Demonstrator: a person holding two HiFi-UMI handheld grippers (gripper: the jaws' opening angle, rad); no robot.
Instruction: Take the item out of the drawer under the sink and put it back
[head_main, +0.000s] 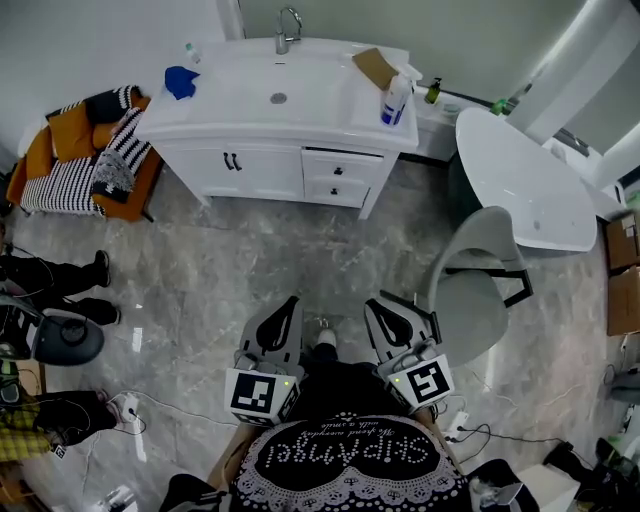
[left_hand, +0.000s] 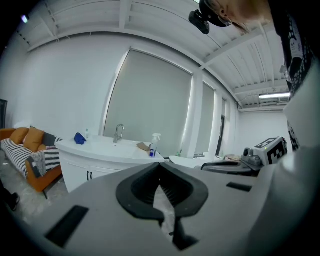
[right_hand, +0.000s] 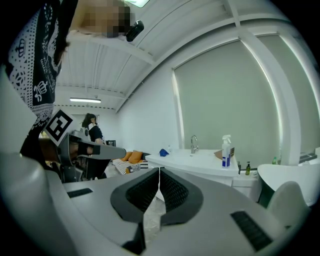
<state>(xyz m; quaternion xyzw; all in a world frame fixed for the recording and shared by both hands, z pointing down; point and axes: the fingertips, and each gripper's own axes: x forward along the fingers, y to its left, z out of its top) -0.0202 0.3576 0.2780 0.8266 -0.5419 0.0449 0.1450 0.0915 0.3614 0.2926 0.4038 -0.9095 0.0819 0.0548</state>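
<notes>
The white vanity with its sink stands across the floor at the top of the head view. Its two small drawers sit under the right part of the counter, both pushed in. No item from the drawer shows. My left gripper and right gripper are held side by side low in front of the person, pointing toward the vanity and well short of it. Both are shut with nothing between the jaws. The left gripper view shows the vanity to the left; the right gripper view shows it ahead.
On the counter are a spray bottle, a blue cloth and a brown sheet. A grey chair and a white tub stand to the right. An orange sofa and another person's feet are at left.
</notes>
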